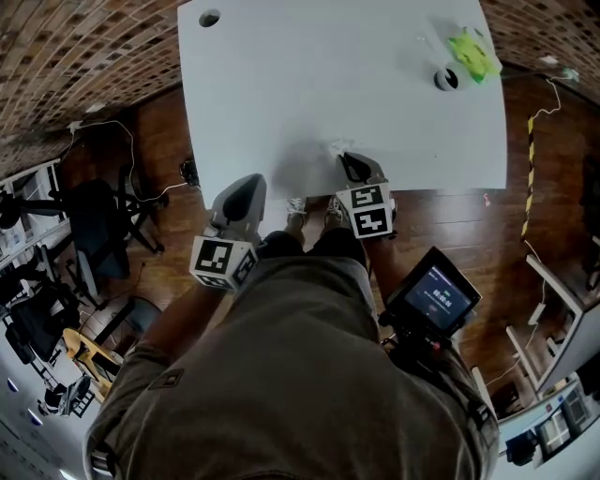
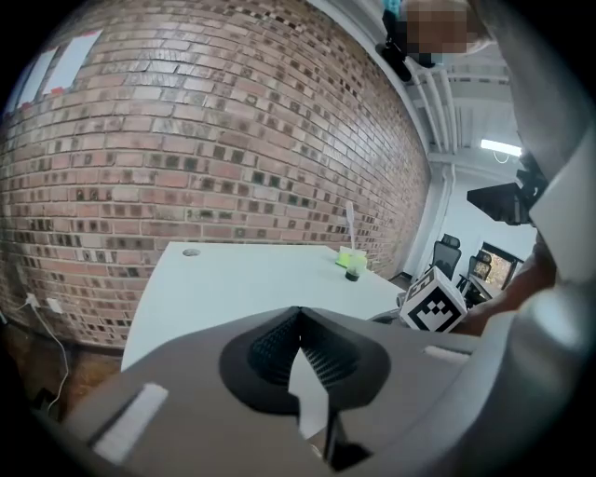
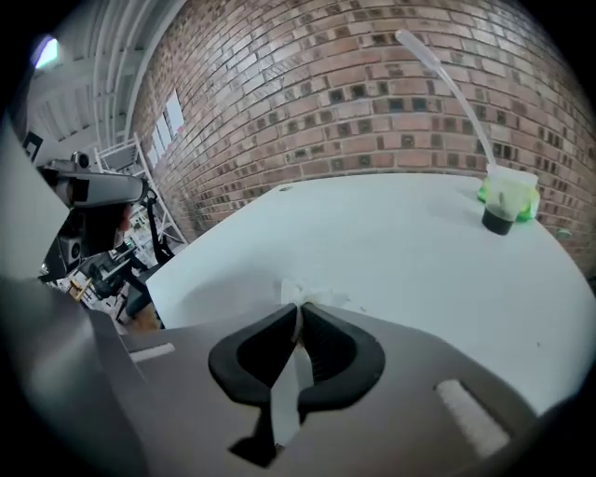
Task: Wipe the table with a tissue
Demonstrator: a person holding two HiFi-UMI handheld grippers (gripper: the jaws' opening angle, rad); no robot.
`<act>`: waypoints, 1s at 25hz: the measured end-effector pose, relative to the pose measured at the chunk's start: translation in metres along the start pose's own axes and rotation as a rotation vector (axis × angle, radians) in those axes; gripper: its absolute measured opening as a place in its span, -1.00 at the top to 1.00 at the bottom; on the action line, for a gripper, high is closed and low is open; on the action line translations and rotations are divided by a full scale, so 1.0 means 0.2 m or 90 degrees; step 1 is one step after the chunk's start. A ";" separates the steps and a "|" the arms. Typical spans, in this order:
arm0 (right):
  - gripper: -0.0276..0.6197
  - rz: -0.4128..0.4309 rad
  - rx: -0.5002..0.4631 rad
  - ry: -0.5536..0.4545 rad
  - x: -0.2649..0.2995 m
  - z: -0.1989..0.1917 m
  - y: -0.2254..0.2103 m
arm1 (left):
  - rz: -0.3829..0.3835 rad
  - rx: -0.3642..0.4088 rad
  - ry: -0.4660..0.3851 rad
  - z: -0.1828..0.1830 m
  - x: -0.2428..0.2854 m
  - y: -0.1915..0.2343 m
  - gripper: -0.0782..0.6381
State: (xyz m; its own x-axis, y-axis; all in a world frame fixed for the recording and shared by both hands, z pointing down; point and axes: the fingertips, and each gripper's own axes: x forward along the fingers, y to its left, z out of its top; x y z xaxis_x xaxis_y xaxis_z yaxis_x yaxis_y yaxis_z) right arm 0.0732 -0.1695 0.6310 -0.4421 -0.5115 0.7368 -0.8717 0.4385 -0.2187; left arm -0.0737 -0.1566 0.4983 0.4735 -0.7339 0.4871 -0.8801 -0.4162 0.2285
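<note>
A crumpled white tissue [image 1: 336, 148] lies against the white table [image 1: 319, 84] close to its near edge. My right gripper [image 1: 345, 157] is shut on the tissue, and in the right gripper view the tissue [image 3: 307, 295] pokes out past the closed tips of the right gripper [image 3: 299, 309] onto the table [image 3: 400, 252]. My left gripper [image 1: 251, 180] hovers at the table's near edge, left of the right one. In the left gripper view the left gripper [image 2: 298, 315] has its jaws together, nothing held, facing across the table [image 2: 251, 279].
A green pack [image 1: 473, 54] and a small dark cup [image 1: 446, 79] stand at the table's far right, also visible as the dark cup [image 3: 500, 221]. A round cable hole [image 1: 208, 17] is at the far left. Brick wall behind; office chairs [image 1: 103, 225] and cables on the wooden floor.
</note>
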 end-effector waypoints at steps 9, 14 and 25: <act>0.82 -0.094 0.029 0.026 -0.17 -0.09 -0.36 | -0.033 0.007 -0.004 0.03 0.12 -0.10 0.78; 0.82 -0.100 0.002 0.050 -0.16 -0.08 -0.41 | -0.024 -0.003 -0.009 0.03 0.11 -0.11 0.78; 0.82 0.009 -0.091 0.068 0.02 0.00 -0.07 | 0.035 -0.021 -0.022 0.03 0.00 0.01 0.78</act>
State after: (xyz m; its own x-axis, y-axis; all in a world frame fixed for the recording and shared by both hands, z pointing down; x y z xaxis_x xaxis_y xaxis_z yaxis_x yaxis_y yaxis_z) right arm 0.0836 -0.1787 0.6369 -0.4222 -0.4273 0.7994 -0.8236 0.5493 -0.1413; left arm -0.0755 -0.1607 0.4929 0.4254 -0.7732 0.4703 -0.9050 -0.3581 0.2298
